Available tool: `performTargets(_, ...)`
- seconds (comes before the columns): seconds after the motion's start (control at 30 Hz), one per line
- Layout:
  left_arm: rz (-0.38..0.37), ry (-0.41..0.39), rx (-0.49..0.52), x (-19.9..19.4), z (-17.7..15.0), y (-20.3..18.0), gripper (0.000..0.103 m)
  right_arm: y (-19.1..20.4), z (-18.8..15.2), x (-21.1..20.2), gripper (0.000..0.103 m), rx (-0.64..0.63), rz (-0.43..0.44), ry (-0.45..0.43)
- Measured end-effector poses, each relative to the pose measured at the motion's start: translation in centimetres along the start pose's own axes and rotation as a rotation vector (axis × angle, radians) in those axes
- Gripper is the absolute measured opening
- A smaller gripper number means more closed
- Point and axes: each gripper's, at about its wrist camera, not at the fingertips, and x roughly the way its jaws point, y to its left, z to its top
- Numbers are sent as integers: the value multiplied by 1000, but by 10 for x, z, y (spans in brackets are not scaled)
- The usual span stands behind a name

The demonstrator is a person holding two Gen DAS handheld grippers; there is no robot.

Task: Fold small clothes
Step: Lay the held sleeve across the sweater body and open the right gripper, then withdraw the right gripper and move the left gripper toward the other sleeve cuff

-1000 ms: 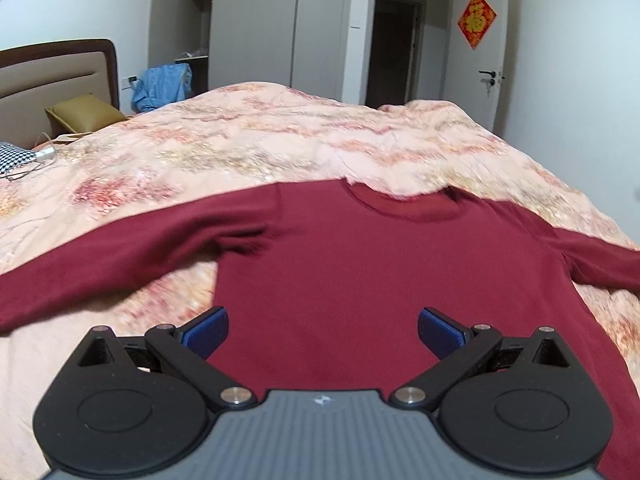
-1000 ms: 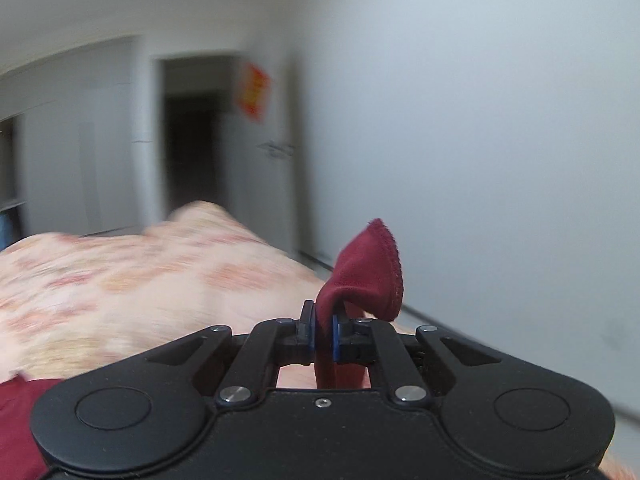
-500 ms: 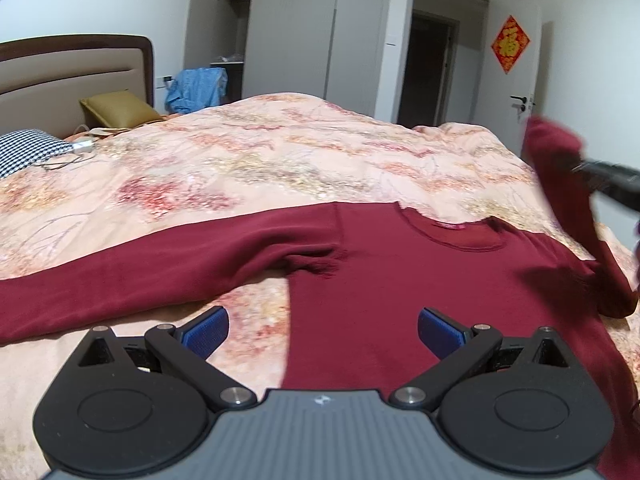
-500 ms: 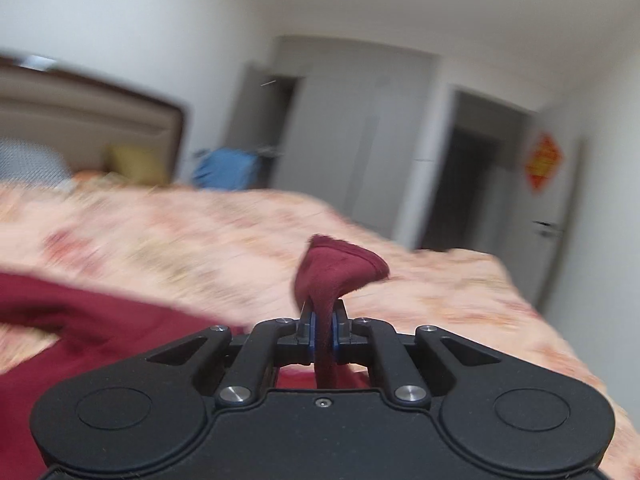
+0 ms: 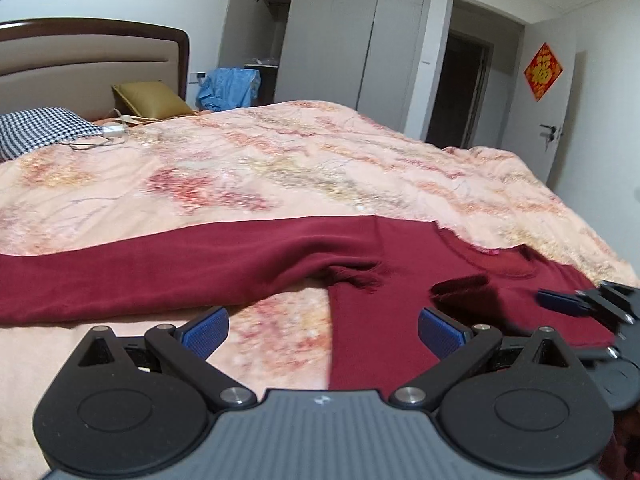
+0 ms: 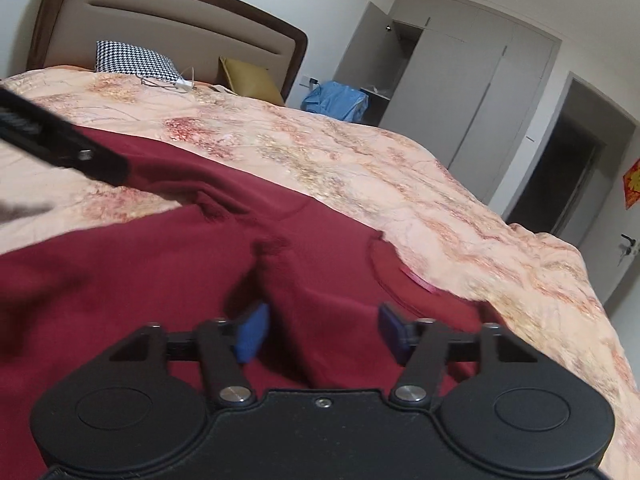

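Covering the bed, floral quilt (image 5: 304, 168), padded headboard (image 6: 160, 24), grey wardrobe (image 5: 344, 28)

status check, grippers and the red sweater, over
Right hand-held gripper just opened, sleeve dropped across sweater. Left hand-held gripper open, empty. Nothing in the way.

Deep maroon sweater (image 5: 380, 320) on a peach floral bedspread (image 5: 280, 168); blue pads (image 6: 252, 332) on black gripper fingers, a black-and-white houndstooth pillow (image 6: 136, 60), an olive-gold cushion (image 5: 150, 98), pale blue cloth (image 5: 228, 88).
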Motion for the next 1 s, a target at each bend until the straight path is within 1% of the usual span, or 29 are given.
performTargets(0.03,-16,-3,-3,2,0,-4,103,-5,-5,-9,70,9,-15,2)
performTargets(0.1,-54,-14,-10,8,0,-14,103,-24,-20,-21,81,39,-53,14)
performTargets(0.17,-97,-29,-17,14,-1,-27,103,-41,-37,-33,83,81,-116,32)
performTargets(0.3,-169,-51,-10,34,-4,-60,103,-76,-75,-51,84,168,-279,108)
performTargets(0.4,-188,-70,21,52,-8,-84,103,-99,-104,-53,84,234,-410,194)
performTargets(0.43,-180,-74,38,58,-10,-90,103,-107,-112,-54,84,266,-435,214)
performTargets(0.5,-131,-54,72,71,-14,-101,103,-120,-124,-55,85,311,-461,226)
performTargets(0.57,-76,-20,75,82,-20,-104,103,-127,-131,-49,85,310,-492,238)
performTargets(0.63,-30,21,47,91,-25,-98,103,-132,-135,-42,86,317,-519,237)
performTargets(0.7,13,62,-9,98,-30,-87,103,-136,-136,-36,86,326,-559,215)
performTargets(0.77,3,67,-55,100,-35,-76,103,-143,-135,-35,86,346,-603,184)
performTargets(0.83,2,63,-51,98,-38,-73,103,-149,-137,-40,86,392,-643,136)
performTargets(0.87,9,63,-38,97,-39,-74,103,-152,-136,-43,86,406,-669,126)
performTargets(0.9,19,62,-24,97,-40,-76,103,-152,-139,-44,86,413,-694,131)
performTargets(0.93,28,60,-9,97,-42,-78,103,-153,-141,-44,86,423,-699,144)
performTargets(1.0,43,58,14,98,-43,-82,103,-154,-150,-41,87,446,-680,179)
